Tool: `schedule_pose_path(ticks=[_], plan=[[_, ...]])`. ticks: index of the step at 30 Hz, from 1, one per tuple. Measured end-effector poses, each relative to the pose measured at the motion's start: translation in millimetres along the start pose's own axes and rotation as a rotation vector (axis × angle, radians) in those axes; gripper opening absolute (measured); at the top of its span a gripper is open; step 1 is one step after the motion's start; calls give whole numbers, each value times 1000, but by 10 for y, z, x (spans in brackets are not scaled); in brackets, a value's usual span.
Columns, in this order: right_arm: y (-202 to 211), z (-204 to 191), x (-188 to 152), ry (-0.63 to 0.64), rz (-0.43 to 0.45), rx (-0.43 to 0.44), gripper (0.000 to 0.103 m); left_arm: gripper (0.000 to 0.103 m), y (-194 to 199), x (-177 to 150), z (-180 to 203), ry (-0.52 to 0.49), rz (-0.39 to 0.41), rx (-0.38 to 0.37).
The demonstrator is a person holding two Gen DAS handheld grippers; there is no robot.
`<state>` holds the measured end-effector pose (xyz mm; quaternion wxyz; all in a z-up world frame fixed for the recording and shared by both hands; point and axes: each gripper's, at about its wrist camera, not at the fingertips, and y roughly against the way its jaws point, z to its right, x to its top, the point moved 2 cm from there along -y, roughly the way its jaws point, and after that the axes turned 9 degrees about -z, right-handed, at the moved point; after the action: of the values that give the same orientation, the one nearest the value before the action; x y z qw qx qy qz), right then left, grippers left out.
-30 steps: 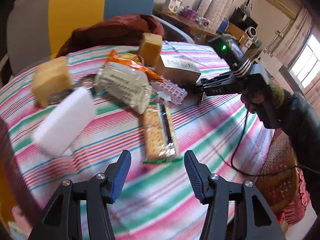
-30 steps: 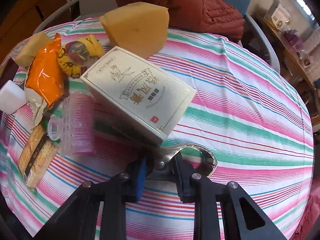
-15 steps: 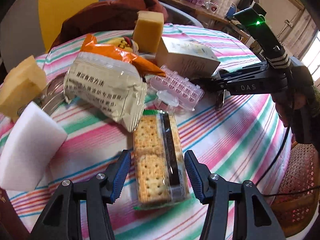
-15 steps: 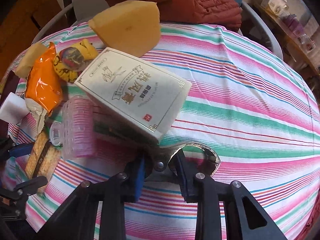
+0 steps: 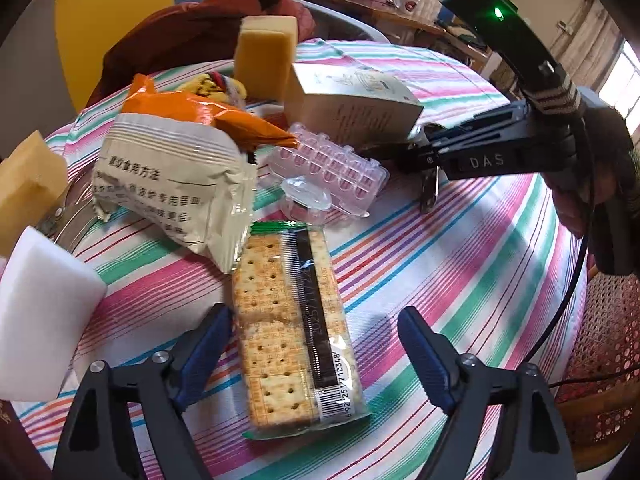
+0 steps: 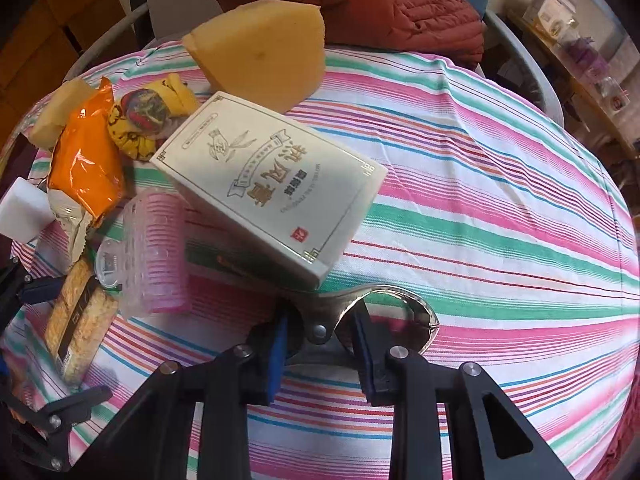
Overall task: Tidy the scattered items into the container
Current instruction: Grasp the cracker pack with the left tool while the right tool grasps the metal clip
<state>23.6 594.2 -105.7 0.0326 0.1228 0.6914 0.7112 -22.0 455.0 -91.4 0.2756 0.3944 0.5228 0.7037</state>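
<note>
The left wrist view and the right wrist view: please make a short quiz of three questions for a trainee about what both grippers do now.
1. True or false: the left gripper is open, with the cracker packet between its fingers.
2. Which thing does the right gripper grip? A) cream box B) metal tongs C) yellow sponge
3. Fill in: the cream box leans tilted over the pink ____ case.

Key: 1 true; 2 B; 3 plastic.
</note>
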Motion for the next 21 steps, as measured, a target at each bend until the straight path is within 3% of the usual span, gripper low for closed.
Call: schedule_pose_path(ticks=[3, 5, 8, 11, 16, 21], plan=[[21, -38, -22, 0, 4, -3, 29, 85, -2, -10, 25, -8, 10, 22], [33, -55, -36, -2, 5, -1, 29, 67, 18, -41, 29, -11, 31, 73], [54, -93, -63, -3, 11, -2, 29, 50, 83, -132, -18, -9, 58, 93], [83, -150, -97, -7, 17, -9, 27, 50, 151, -244, -65, 3, 60, 69], [135, -322, -179, -14, 2, 14, 25, 50, 244, -535, -46, -13, 65, 88], [189, -658, -249, -3, -17, 24, 24, 50, 387, -803, -191, 42, 75, 35]])
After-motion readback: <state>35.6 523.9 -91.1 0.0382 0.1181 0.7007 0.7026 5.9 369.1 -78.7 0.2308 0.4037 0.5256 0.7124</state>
